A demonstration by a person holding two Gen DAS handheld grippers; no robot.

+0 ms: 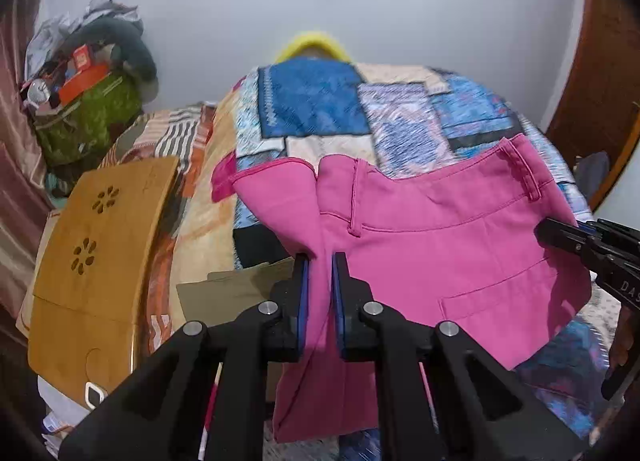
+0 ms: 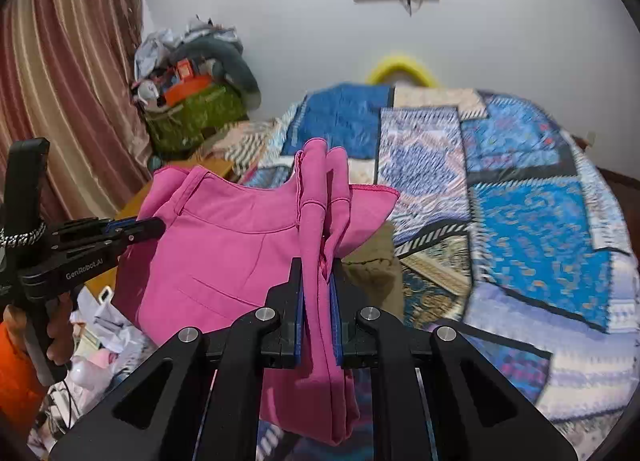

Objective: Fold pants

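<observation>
pants (image 1: 440, 229), bright pink, hang in the air over the bed (image 1: 320, 109), held up at two spots near the top band. the left tool (image 1: 320, 265) is pinching a bunched bit of pink cloth, and the right tool (image 2: 318, 269) is pinching another thick bunch. the bunches are fat, so i think some cloth could slip out if the hands tug apart too hard, and then one side would drop and the fold would go crooked. the loose legs hang low and might drag or catch on the bed's near edge. the patchwork quilt (image 2: 540, 221) ahead looks wide and free for laying them down. on the left the wooden board (image 1: 100, 253) and the tan cloth (image 1: 240, 289) sit close, so that side is tight.
</observation>
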